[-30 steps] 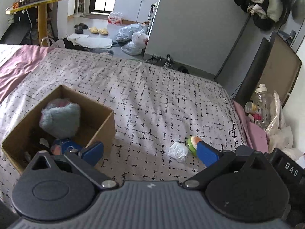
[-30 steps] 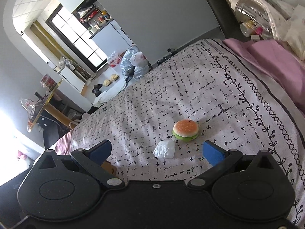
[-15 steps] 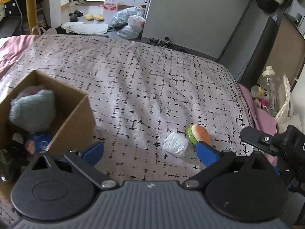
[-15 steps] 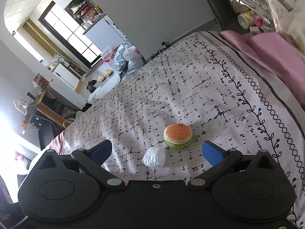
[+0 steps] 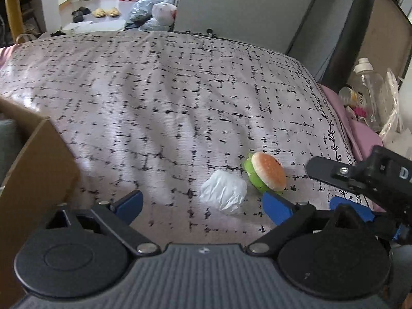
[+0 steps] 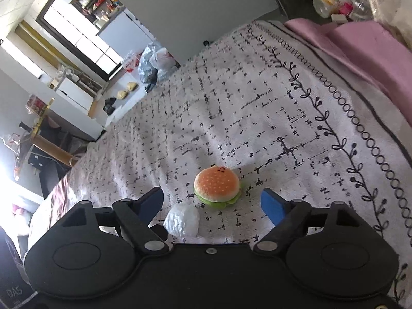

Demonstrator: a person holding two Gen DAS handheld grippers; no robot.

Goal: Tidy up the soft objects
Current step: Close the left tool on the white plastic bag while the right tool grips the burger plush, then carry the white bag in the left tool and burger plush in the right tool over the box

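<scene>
Bed: white bedspread with black dash pattern and a leafy border, covering most of both views.
Burger: small plush hamburger toy with an orange seeded bun and green lettuce edge, lying on the bedspread; in the right wrist view it sits between the two blue fingertips, slightly ahead of them, touching neither.
Wad: crumpled white soft bundle, just beside the burger on its left, the two close to touching; its material is hard to tell.
Right claw: right claw spread wide, nothing held, hovering low over the burger and the wad; seen from the left wrist view as a black arm with a blue tip just right of the burger.
Left claw: left claw also spread wide and holding nothing; the wad lies between its blue pads, nearer the right one.
Box: brown cardboard box at the left edge of the left wrist view, standing on the bed well apart from the burger; something grey shows inside.
Bedside: pink sheet along the bed edge, with a clear plastic bottle and small clutter beyond.
Floor: tied plastic bags and yellow slippers past the foot of the bed.
</scene>
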